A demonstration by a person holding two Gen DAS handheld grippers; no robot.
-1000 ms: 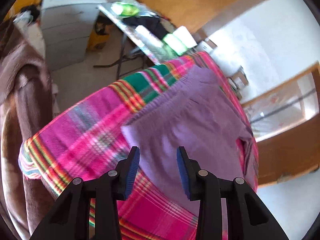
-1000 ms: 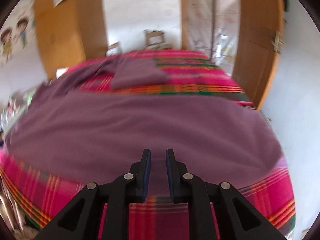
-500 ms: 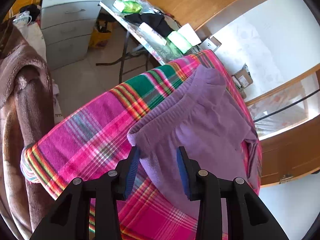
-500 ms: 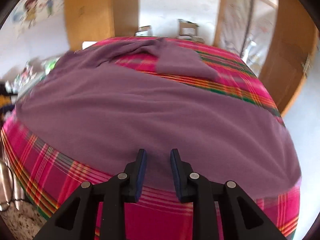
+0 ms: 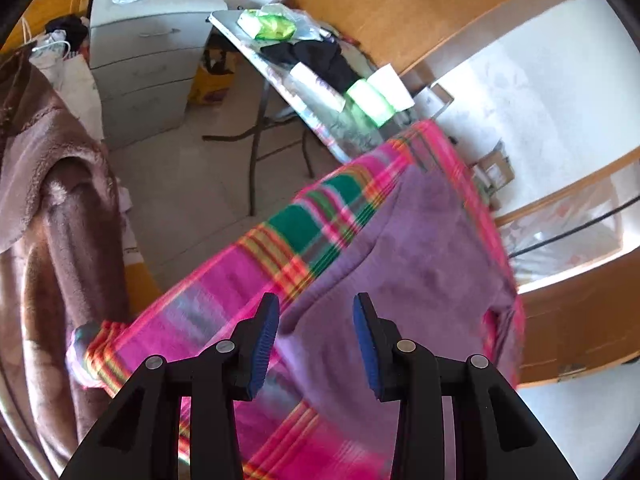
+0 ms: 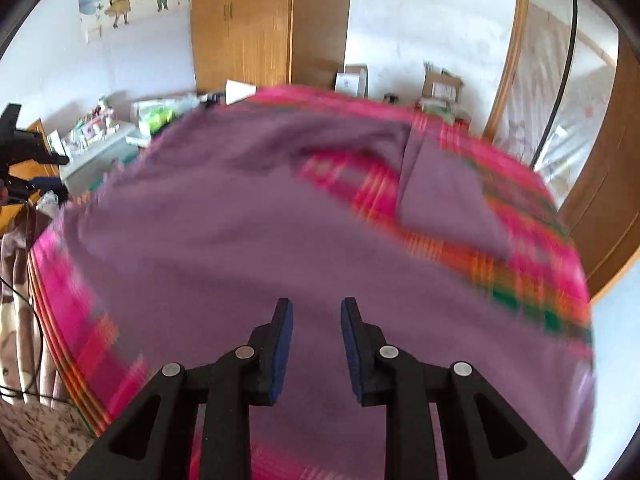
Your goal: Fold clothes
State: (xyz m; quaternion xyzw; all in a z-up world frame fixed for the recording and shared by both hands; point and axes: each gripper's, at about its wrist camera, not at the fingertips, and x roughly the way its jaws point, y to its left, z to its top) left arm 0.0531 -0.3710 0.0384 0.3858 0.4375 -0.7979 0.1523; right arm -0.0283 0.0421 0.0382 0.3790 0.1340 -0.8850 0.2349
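Note:
A purple garment (image 6: 248,240) lies spread over a bed covered by a pink plaid blanket (image 6: 532,248). One sleeve (image 6: 444,200) is folded across the blanket at the far right. In the left wrist view the same purple garment (image 5: 432,256) runs along the pink plaid blanket (image 5: 224,292), its ribbed hem corner just past the fingertips. My left gripper (image 5: 316,312) hovers open above that corner, holding nothing. My right gripper (image 6: 316,316) hovers open above the garment's near part, nothing between its blue pads.
A folding table (image 5: 320,120) with packets and dark cloth stands beyond the bed. A grey drawer unit (image 5: 144,68) is behind it. A brown fleece (image 5: 52,208) hangs at the left. Wooden wardrobes (image 6: 244,24) and cardboard boxes (image 6: 440,84) line the far wall.
Both grippers have pulled back and risen from the garment. The right gripper's jaws have widened and its view has rolled and swung left. The left gripper's opening is unchanged.

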